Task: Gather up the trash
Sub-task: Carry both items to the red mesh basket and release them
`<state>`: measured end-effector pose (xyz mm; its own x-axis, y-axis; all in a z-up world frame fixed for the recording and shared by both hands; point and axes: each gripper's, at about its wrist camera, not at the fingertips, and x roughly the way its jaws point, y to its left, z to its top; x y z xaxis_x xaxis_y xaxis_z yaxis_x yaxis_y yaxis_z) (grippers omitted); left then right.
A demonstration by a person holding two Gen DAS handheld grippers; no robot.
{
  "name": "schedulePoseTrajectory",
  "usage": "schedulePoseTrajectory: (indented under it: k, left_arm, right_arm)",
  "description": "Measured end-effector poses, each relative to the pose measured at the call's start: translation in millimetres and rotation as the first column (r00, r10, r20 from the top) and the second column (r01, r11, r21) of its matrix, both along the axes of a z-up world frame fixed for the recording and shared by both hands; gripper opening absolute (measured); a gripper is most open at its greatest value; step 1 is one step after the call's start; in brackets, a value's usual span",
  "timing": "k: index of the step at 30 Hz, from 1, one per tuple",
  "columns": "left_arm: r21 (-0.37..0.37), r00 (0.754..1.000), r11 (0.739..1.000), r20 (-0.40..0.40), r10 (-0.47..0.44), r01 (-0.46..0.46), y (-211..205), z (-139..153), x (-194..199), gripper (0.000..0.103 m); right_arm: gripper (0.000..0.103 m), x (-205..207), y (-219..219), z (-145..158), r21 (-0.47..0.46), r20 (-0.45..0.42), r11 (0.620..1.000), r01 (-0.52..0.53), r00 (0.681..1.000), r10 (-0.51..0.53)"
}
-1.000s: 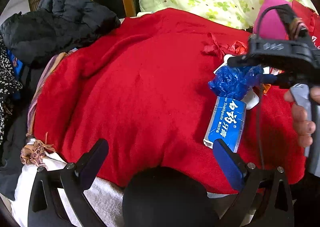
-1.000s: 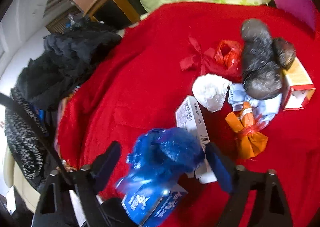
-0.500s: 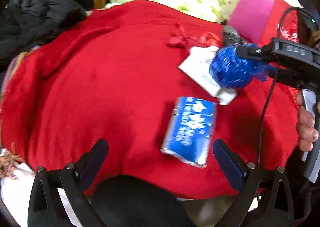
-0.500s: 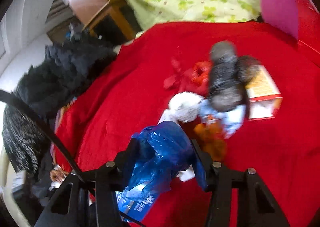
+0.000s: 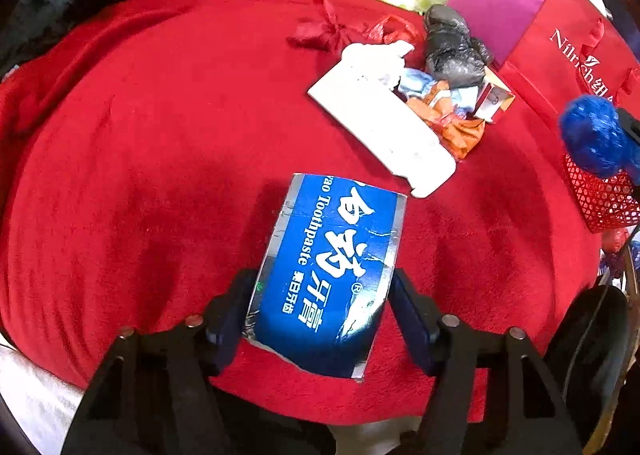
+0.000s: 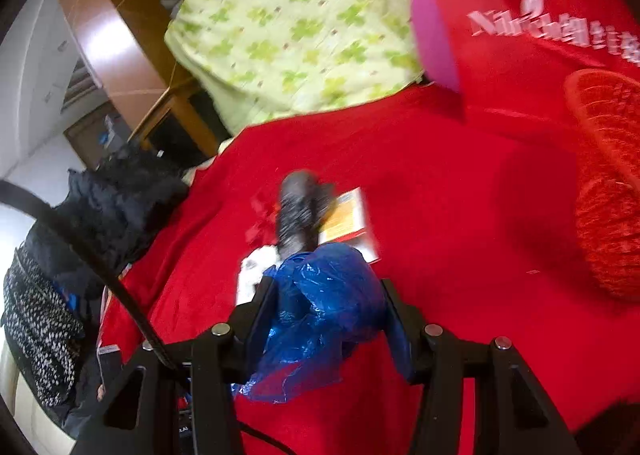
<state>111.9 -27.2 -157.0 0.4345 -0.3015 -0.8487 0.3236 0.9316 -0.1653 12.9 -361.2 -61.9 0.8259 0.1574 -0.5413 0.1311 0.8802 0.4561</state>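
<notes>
A flattened blue toothpaste box [image 5: 328, 267] lies on the red blanket [image 5: 160, 135] between the fingers of my left gripper [image 5: 322, 303]. The jaws are closing, and both pads touch the box's long edges. My right gripper [image 6: 326, 307] is shut on a crumpled blue plastic bag [image 6: 320, 315] and holds it above the blanket. In the left wrist view that blue bag [image 5: 592, 135] hangs at the right edge, just over a red mesh basket [image 5: 604, 199]. In the right wrist view the basket [image 6: 608, 191] stands to the right of the held bag.
More trash lies in a heap on the blanket: a white carton [image 5: 380, 127], a black plastic bag [image 5: 452, 47], an orange wrapper [image 5: 460, 131], a small red-and-yellow box [image 6: 348, 215]. A red gift bag [image 5: 560, 55] stands behind the basket. Dark clothes [image 6: 120, 195] pile at the left.
My left gripper has come down over the toothpaste box and narrowed onto it. The right gripper shut on the blue bag, lifted it and carried it right, towards the red basket.
</notes>
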Motion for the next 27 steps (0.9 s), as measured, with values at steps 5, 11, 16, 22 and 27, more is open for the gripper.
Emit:
schedulePoseTrajectory:
  k: [5,11,16,22,27]
  left_arm:
    - [-0.019,0.998,1.0,0.058,-0.005,0.007,-14,16,-8,0.065]
    - [-0.034,0.97,0.988,0.195,-0.142,0.151,-74,81,-21,0.065]
    - [-0.068,0.919,0.948,0.278,-0.28,0.31,-154,131,-23,0.065]
    - [-0.098,0.832,0.864,0.341,-0.437,0.494,-272,174,-32,0.066]
    - [-0.124,0.809,0.82,0.3,-0.506,0.559,-351,179,-31,0.067]
  right_arm:
    - [0.054,-32,-41,22,-0.001,0.07,0.995,0.098,0.993,-0.098]
    - [0.054,-80,-99,50,0.004,0.164,0.966,0.258,0.953,-0.255]
    - [0.054,-116,-154,61,0.026,0.199,0.919,0.394,0.898,-0.391]
    - [0.056,-141,-213,56,0.086,0.181,0.876,0.475,0.857,-0.483]
    - [0.062,-144,-239,44,0.11,0.155,0.873,0.475,0.86,-0.487]
